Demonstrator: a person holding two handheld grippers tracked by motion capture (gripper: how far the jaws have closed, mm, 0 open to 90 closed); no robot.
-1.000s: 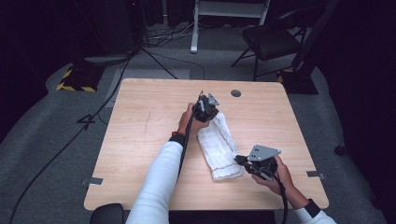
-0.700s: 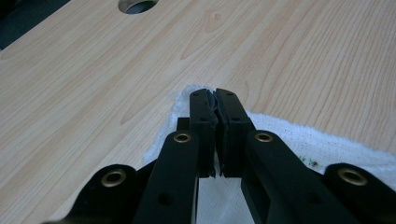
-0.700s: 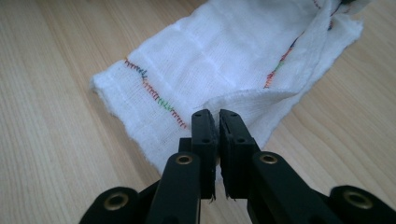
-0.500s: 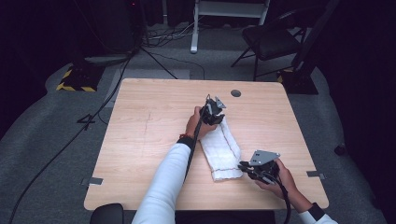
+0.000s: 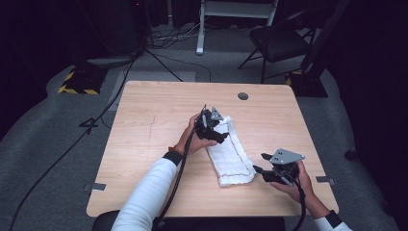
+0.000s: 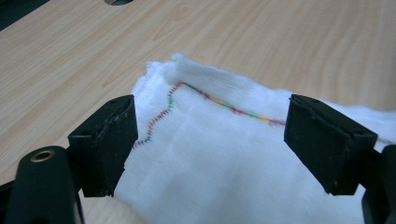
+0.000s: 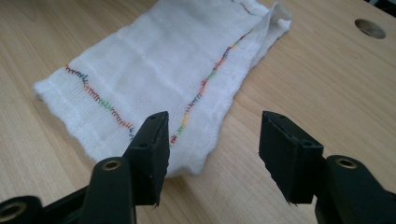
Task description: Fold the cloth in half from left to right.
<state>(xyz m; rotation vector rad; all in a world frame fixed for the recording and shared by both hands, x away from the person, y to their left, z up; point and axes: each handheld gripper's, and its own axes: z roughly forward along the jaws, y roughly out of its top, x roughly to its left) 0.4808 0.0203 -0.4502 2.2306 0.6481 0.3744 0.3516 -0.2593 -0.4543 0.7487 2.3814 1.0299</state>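
A folded white cloth [image 5: 230,153] with multicoloured stitching lies flat on the wooden table [image 5: 154,130]. My left gripper [image 5: 217,134] hovers over the cloth's far end. Its jaws have just been opening and stand apart above the cloth [image 6: 224,163], pads clear of it. My right gripper [image 5: 260,162] sits just off the cloth's near right corner, pointing at it. Its jaws have also just been opening, and the cloth [image 7: 154,60] lies ahead with its corner near the left fingertip [image 7: 152,135]. Nothing is gripped by left gripper [image 6: 210,116] or right gripper [image 7: 215,128].
A round cable hole [image 5: 243,96] sits near the table's far edge. Beyond the table stand a black chair [image 5: 279,43] and a white stand [image 5: 202,29], with cables [image 5: 120,86] on the grey floor. Bare wood spreads left of the cloth.
Both grippers went from shut to open and let go of the cloth, which now lies flat. The left gripper drew back toward the person; the right one edged right, off the cloth.
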